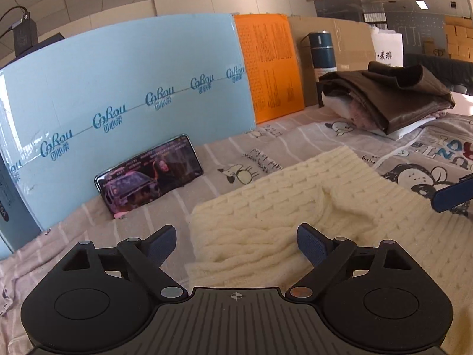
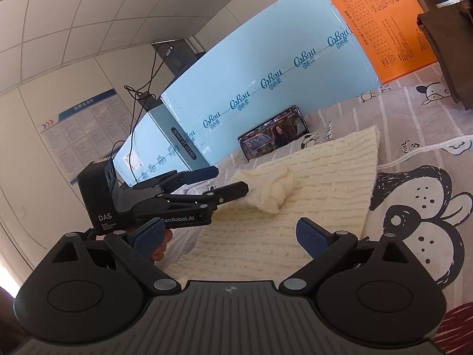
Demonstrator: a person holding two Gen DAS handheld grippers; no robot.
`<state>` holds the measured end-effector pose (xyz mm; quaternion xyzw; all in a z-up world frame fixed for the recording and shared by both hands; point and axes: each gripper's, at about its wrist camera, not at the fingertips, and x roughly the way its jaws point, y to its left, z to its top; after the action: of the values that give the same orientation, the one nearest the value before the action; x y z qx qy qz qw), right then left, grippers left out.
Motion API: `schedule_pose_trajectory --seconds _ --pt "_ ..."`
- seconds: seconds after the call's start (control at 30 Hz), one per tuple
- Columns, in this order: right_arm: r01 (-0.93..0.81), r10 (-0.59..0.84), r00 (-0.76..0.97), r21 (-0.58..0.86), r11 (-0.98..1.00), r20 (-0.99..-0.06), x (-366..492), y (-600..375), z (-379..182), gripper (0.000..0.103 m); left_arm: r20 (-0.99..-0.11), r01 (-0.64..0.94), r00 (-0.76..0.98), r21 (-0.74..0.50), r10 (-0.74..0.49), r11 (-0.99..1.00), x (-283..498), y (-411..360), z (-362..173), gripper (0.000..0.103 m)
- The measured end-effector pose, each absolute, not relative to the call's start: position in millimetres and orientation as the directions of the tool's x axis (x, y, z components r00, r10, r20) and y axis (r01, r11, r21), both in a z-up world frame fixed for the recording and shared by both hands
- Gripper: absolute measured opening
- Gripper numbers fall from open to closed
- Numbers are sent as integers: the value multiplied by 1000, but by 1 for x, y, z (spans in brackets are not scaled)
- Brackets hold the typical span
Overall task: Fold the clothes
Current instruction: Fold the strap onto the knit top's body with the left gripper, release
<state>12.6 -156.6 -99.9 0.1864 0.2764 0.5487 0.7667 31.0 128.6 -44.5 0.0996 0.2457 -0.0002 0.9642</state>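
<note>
**A:** What have you got on the left side?

**B:** My left gripper [image 1: 236, 244] hangs over the near end of the cream knitted sweater [image 1: 283, 207], its fingers [image 1: 310, 244] spread wide with nothing between them. From my right wrist camera I see the same left gripper [image 2: 232, 182] side-on, its tips just at a bunched lump of knit, but not pinching it.

**A:** And the right?

**B:** My right gripper [image 2: 230, 238] has its fingers [image 2: 309, 239] wide apart too, empty, held above the sweater's near edge.

**A:** Where does the sweater lie?

**B:** Spread mostly flat on the bed sheet [image 1: 224, 151], the grey one with cartoon dogs, with one part gathered into a knot-like fold in the middle [image 2: 273, 189]. It runs from the near edge of the bed toward the far side.

**A:** Anything else around it?

**B:** A phone [image 1: 149, 174] leans against the light blue box [image 1: 124, 88] along the far edge, its screen lit. Next to that box stands an orange board [image 1: 269, 68]. Toward the far right corner sits a pile of folded clothes [image 1: 390, 97], brown garment on top, with a dark blue flask [image 1: 322, 53] behind it.
</note>
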Motion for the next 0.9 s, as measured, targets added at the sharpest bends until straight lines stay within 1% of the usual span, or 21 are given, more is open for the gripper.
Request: schedule_pose_trajectory --seconds 0.07,0.1,0.2,0.27,0.3,0.37,0.47,0.53,0.57,0.63,0.7,0.77,0.9 --pt "-739 945 245 588 328 -219 13 -156 -100 96 -516 34 853 197 74 980 38 131 -54 91" --pt "-738 944 246 588 329 -220 13 -157 -100 96 -507 32 859 202 76 979 36 131 -52 91" --pt "-737 942 256 587 336 -219 12 -157 -100 96 -417 -18 902 225 112 974 18 127 -35 91" --pt "-740 939 268 578 345 -217 10 -158 -100 96 -362 -25 926 230 110 973 -3 119 -21 92" --pt "-743 937 273 572 349 -216 9 -158 -100 96 -338 -33 934 236 114 971 -16 114 -17 94" --pt "-753 937 278 557 351 -213 6 -158 -100 98 -287 -46 951 249 119 967 -47 101 -11 99" --pt "-789 940 275 512 341 -204 -5 -161 -97 100 -258 -52 959 251 118 967 -96 85 -10 100" --pt "-829 943 268 452 330 -197 -18 -167 -93 100 -250 -49 961 263 117 964 -127 77 -12 100" --pt "-855 946 257 409 318 -200 -27 -172 -91 101 -251 -26 963 282 100 959 -144 72 -13 100" --pt "-902 950 234 318 292 -207 -46 -182 -88 103 -273 81 962 351 19 933 -177 58 -19 101" --pt "-936 951 212 234 263 -224 -64 -192 -86 103 -301 186 952 415 -59 891 -209 45 -24 103" --pt "-951 945 189 188 244 -267 -76 -201 -88 103 -348 221 935 435 -64 873 -221 32 -32 103" --pt "-967 919 187 100 234 -347 -99 -215 -96 103 -388 201 921 479 1 855 -218 22 -54 103"
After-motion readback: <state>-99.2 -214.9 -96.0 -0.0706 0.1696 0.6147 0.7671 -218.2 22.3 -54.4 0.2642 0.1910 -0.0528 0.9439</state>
